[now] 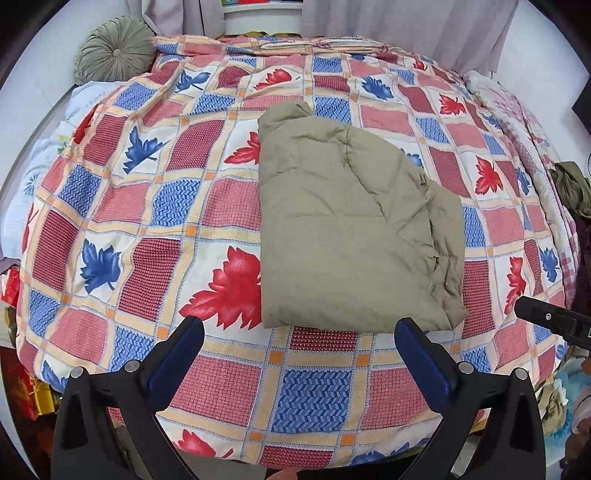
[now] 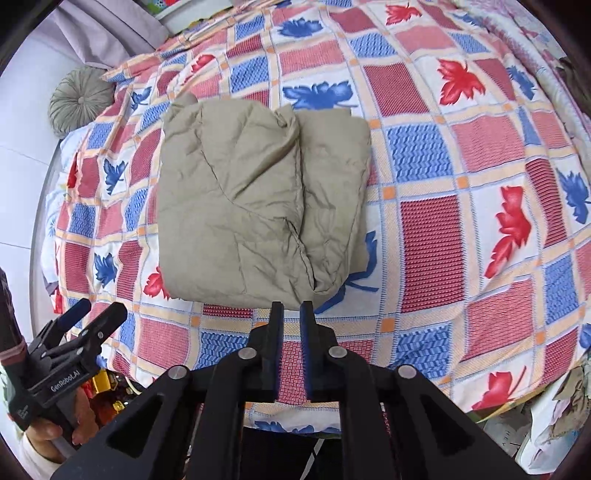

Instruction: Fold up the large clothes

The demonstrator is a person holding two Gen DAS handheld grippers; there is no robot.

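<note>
A khaki quilted garment (image 1: 343,229) lies folded into a thick rectangle on the patterned bedspread (image 1: 147,206); it also shows in the right wrist view (image 2: 255,199). My left gripper (image 1: 299,332) is open and empty, its fingers just short of the garment's near edge. My right gripper (image 2: 291,308) has its jaws almost together with a narrow gap, holding nothing, right at the garment's near right corner. The right gripper's tip shows at the right edge of the left wrist view (image 1: 546,317). The left gripper shows at lower left in the right wrist view (image 2: 85,325).
A round green cushion (image 1: 114,51) sits at the bed's far left corner. Grey curtains (image 1: 406,22) hang behind the bed. Other clothes (image 1: 572,188) are heaped at the bed's right side. Clutter lies on the floor at left (image 1: 26,391).
</note>
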